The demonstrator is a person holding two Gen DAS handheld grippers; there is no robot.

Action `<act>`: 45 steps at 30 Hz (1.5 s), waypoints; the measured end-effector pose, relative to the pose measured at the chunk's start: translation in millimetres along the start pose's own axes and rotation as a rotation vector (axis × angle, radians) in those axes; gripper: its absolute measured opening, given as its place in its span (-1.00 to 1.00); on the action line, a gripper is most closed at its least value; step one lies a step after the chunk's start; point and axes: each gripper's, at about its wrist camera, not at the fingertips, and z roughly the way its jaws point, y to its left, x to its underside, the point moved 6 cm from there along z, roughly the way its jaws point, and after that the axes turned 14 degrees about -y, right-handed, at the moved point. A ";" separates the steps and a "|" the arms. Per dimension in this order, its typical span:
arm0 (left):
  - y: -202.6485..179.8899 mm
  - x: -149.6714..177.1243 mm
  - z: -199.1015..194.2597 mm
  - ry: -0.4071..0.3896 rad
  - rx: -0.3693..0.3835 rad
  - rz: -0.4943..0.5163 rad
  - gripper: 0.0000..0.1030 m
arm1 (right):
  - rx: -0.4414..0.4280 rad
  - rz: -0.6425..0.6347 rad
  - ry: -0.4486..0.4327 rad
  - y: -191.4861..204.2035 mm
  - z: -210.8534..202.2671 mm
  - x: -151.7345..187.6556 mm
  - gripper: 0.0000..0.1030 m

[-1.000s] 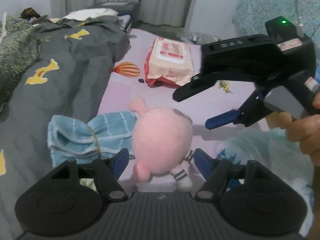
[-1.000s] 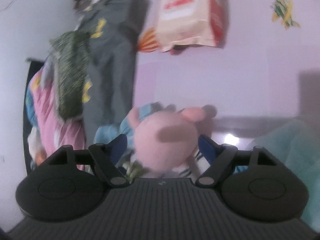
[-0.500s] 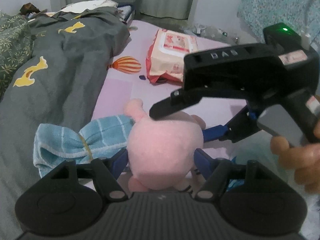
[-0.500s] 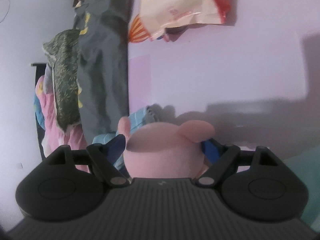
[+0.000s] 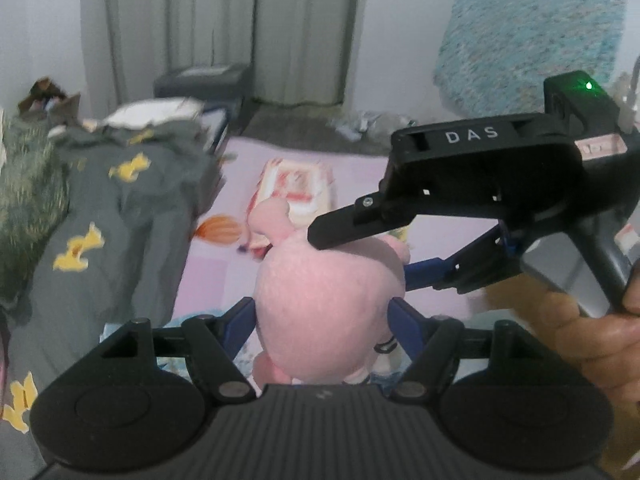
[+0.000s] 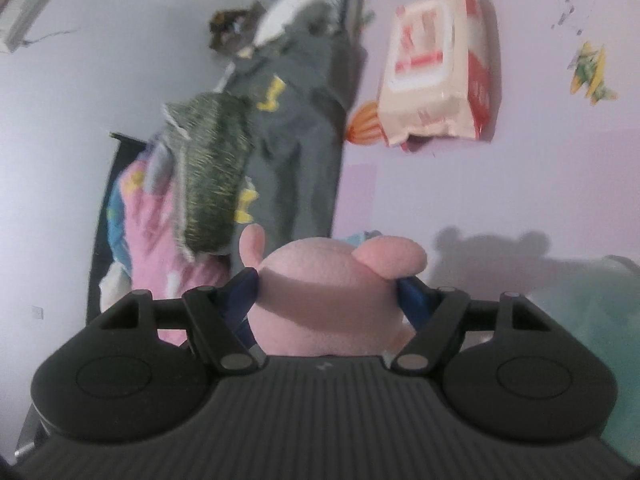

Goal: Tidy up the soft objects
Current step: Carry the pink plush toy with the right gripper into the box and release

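Both claws have lifted the pink plush (image 5: 324, 300) off the bed (image 5: 352, 168), and the blue cloth it lay on has dropped nearly out of sight. Left claw (image 5: 322, 318), at lower centre of its view, grips the plush's sides with its blue fingers. Right claw (image 6: 328, 294) has just closed further and pinches the same plush; in the left view its body reads "DAS", a hand (image 5: 592, 336) gripping its handle at lower right. Behind lies a wipes pack (image 6: 436, 68), its print unreadable.
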 end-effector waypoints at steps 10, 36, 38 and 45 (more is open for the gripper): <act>-108.5 -20.4 -41.1 -0.058 0.186 0.068 0.43 | 0.003 0.026 -0.195 -19.5 -149.1 2.4 0.43; -183.2 24.0 -24.8 0.052 0.341 0.108 0.46 | 0.869 -0.202 -0.488 -230.6 -299.1 33.0 0.46; -173.6 26.6 -22.4 0.058 0.327 0.094 0.46 | 0.872 -0.203 -0.445 -234.1 -287.3 38.9 0.56; -148.4 28.8 -21.2 0.054 0.312 0.053 0.46 | 0.698 -0.134 -0.384 -215.4 -287.3 59.6 0.62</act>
